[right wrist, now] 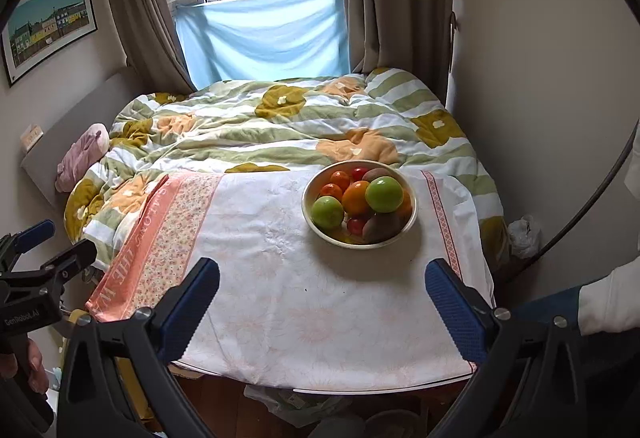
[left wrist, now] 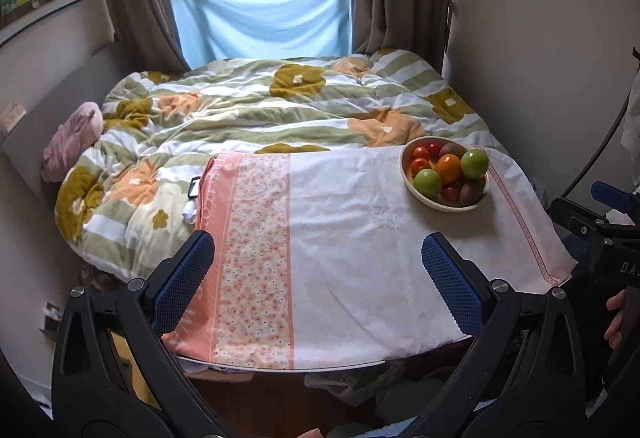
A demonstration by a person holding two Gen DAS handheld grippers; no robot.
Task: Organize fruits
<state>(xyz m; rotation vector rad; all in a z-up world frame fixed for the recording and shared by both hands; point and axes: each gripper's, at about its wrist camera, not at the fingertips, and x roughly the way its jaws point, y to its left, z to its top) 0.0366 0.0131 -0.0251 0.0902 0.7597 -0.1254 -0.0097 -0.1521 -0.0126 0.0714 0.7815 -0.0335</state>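
A cream bowl [left wrist: 414, 192] [right wrist: 308, 216] stands at the far right of a cloth-covered table [left wrist: 340, 238] [right wrist: 300, 298]. It holds two green apples [left wrist: 475, 163] [right wrist: 384, 194], oranges [left wrist: 448, 168] [right wrist: 356, 197], small red tomatoes [left wrist: 451, 192] [right wrist: 355, 225] and brown kiwis [left wrist: 472, 192] [right wrist: 382, 228]. My left gripper [left wrist: 318, 252] is open and empty, above the table's near edge, left of the bowl. My right gripper [right wrist: 322, 278] is open and empty, short of the bowl. Each gripper shows at the edge of the other's view: right [left wrist: 600, 214], left [right wrist: 44, 258].
Behind the table lies a bed with a flowered quilt [left wrist: 260, 106] [right wrist: 260, 126] and a pink bundle [left wrist: 72, 142] [right wrist: 82, 154]. A small dark item [left wrist: 193, 188] lies by the cloth's left edge. Walls stand close on both sides. Bags lie on the floor under the table [right wrist: 288, 406].
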